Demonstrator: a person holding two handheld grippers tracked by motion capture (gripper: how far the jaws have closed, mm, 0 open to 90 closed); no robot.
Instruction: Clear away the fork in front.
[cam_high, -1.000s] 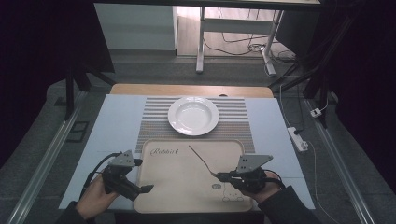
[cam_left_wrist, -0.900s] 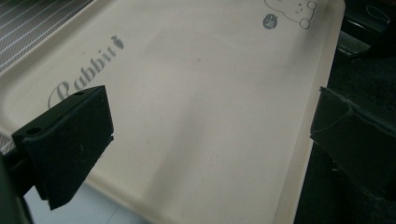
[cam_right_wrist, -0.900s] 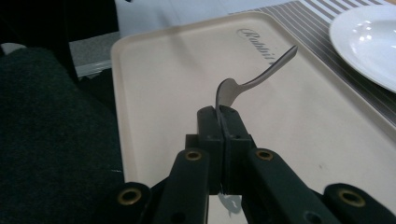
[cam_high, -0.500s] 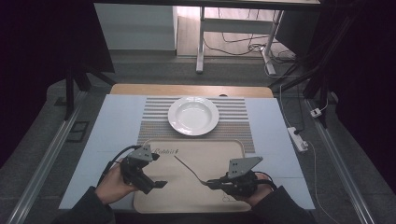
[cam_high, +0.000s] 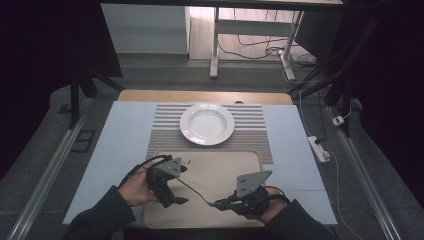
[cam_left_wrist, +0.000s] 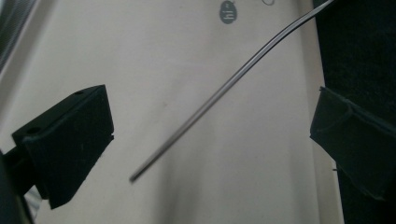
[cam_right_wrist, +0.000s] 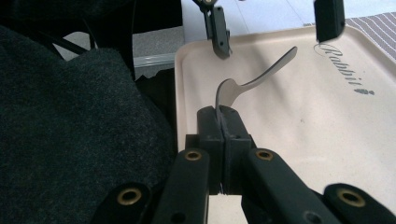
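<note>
Now the right tool (cam_high: 220, 204) pinches a spoon (cam_high: 192, 190) by its bowl above the tray (cam_high: 250, 160); the handle runs toward 10 o'clock, its tip between the left tool's (cam_high: 176, 201) spread jaws

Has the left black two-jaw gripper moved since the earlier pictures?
Yes. The left gripper has shifted inward from the beige tray's left edge, toward the thin metal utensil.

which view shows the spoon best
The right gripper view: the spoon shows its bowl end clamped in the right gripper and its curved handle over the tray. The left gripper view gives just the handle; the high view a thin line.
</note>
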